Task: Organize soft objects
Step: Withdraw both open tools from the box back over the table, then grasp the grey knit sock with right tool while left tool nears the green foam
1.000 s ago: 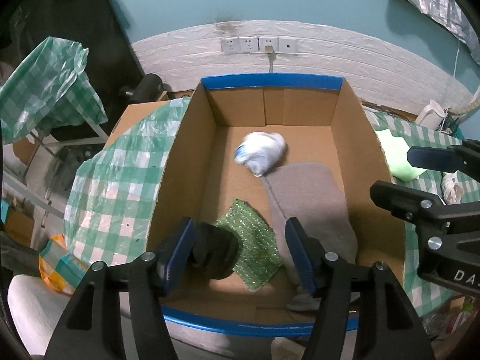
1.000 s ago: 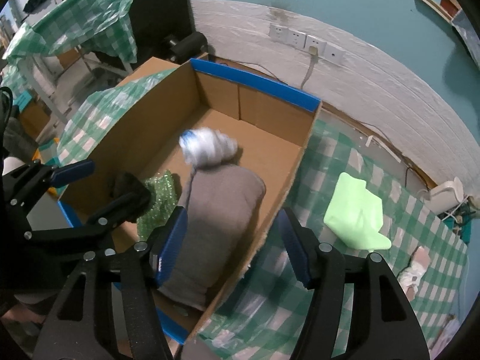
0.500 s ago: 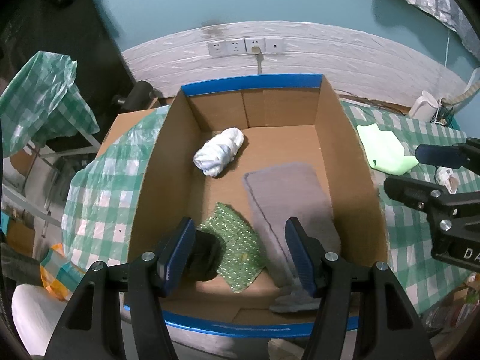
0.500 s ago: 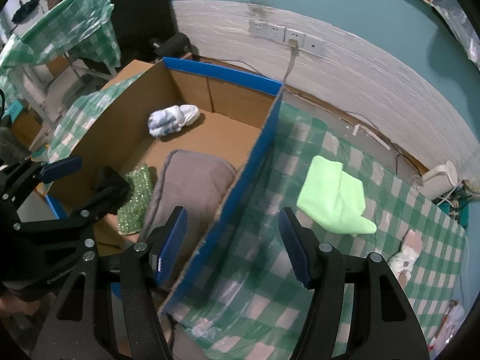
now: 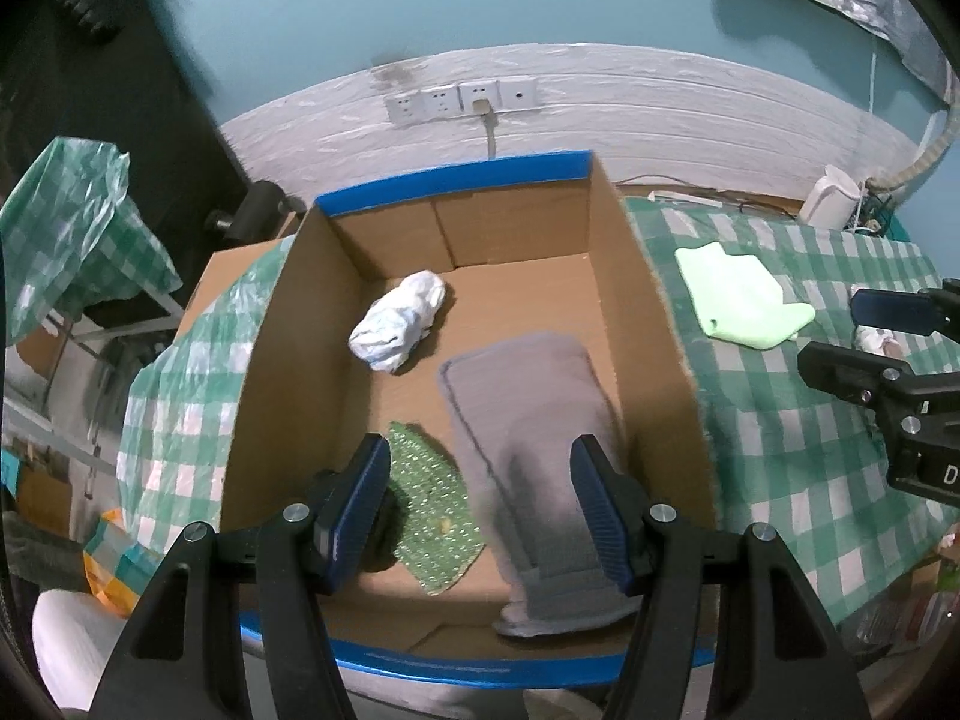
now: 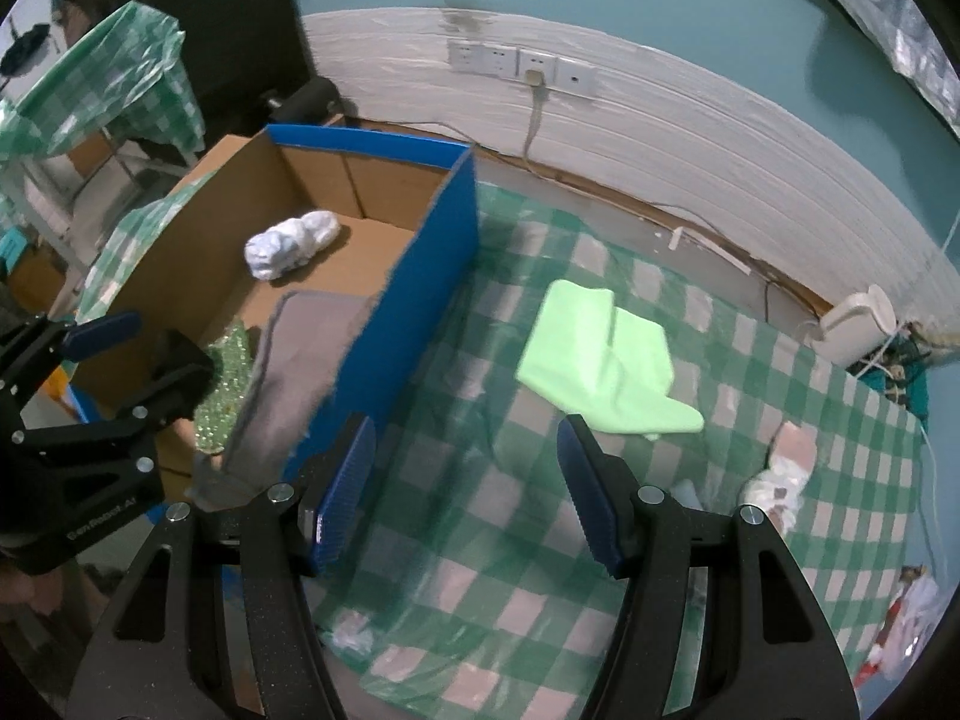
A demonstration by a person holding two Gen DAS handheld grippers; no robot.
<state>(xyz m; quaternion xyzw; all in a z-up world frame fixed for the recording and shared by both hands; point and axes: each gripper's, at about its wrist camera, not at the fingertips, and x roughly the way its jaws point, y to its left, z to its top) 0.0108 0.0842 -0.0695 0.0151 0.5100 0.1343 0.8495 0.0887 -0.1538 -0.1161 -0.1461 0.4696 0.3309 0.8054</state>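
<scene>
Light green cloth (image 6: 603, 354) lies just beyond the empty, spread right claw (image 6: 465, 495).

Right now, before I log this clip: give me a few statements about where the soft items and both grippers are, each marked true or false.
1. The light green cloth lies on the checked tablecloth, outside the cardboard box. True.
2. The left gripper is shut on the grey cloth. False: its jaws stand apart and hold nothing; the grey cloth lies in the box.
3. The white and blue bundle is in the box. True.
4. The right gripper holds the light green cloth. False: it is open and empty, over the tablecloth short of the cloth.
5. The sparkly green cloth lies outside the box. False: it lies inside, beside the grey cloth.
</scene>
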